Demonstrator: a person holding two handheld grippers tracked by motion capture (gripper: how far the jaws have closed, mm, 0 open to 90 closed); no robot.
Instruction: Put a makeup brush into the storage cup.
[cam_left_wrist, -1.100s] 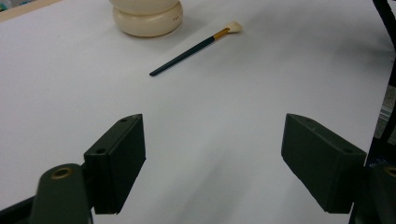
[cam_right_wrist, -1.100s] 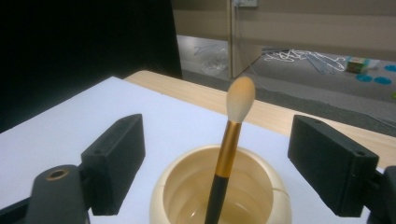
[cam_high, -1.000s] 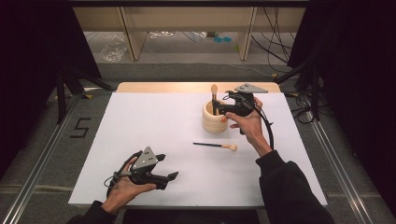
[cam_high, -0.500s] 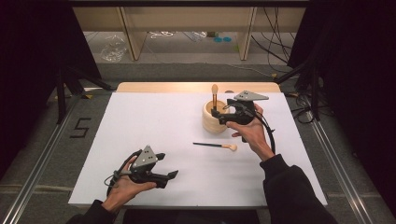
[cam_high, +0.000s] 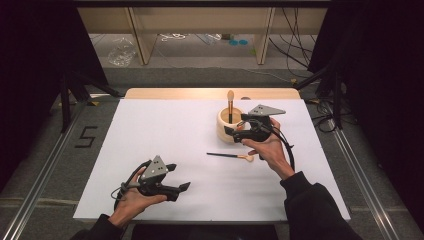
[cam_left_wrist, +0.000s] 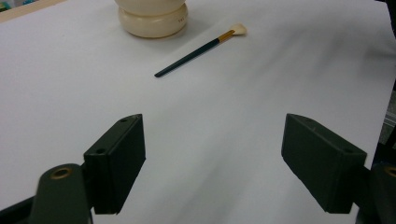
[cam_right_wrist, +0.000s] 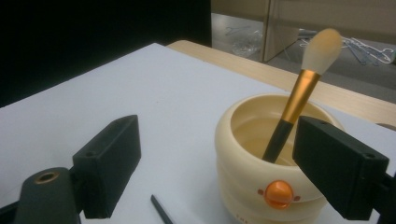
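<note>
One brush (cam_high: 230, 104) stands in the cream pot (cam_high: 229, 127) toward the desk's far edge; the other (cam_high: 232, 156) lies flat beside your right tool (cam_high: 231, 131) — jaws apart, free to grab it. Left tool (cam_high: 180, 189) waits open near the front edge.

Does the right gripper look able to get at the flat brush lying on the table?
Probably yes: the right gripper is open, empty, and the flat brush lies uncovered just beside it.
</note>
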